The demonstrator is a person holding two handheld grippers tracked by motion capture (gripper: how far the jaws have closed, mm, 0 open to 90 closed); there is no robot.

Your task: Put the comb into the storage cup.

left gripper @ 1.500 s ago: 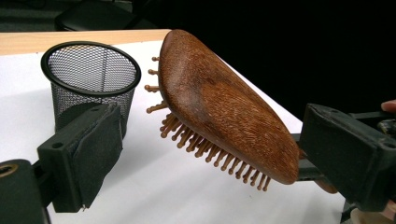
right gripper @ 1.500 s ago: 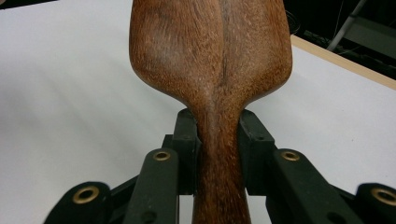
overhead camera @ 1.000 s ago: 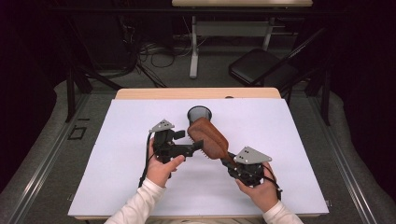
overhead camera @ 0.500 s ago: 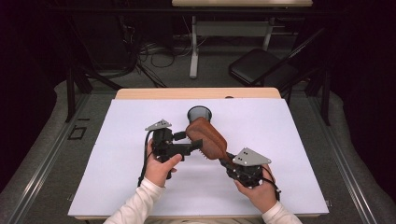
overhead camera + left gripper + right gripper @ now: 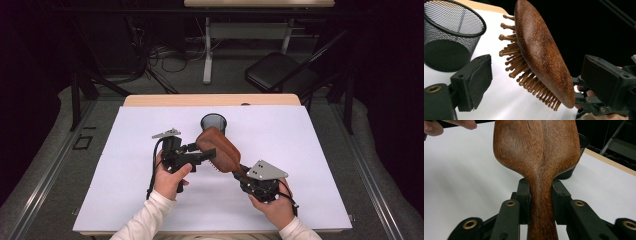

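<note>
A brown wooden hairbrush (image 5: pixel 220 147) hangs tilted above the white table, its bristles (image 5: pixel 524 72) facing down and left. My right gripper (image 5: pixel 240 171) is shut on the brush's handle (image 5: pixel 541 202), both pads pressing its sides. My left gripper (image 5: pixel 202 151) stands open around the brush head (image 5: pixel 541 55). Its jaws have just been closing, and a gap shows between the left pad (image 5: pixel 475 82) and the bristles. A black mesh cup (image 5: pixel 213 122) stands upright just behind the brush, its rim (image 5: pixel 461 11) close to the bristle tips.
The white sheet (image 5: pixel 125 165) covers the table up to a wooden strip (image 5: pixel 165 100) at the far edge. Beyond the table stand a folding chair (image 5: pixel 280 75) and desk legs (image 5: pixel 207 55). Bare sheet lies left and right of the hands.
The left gripper's jaws have drawn slightly closer around the brush head. Both hands and the brush stay where they were.
</note>
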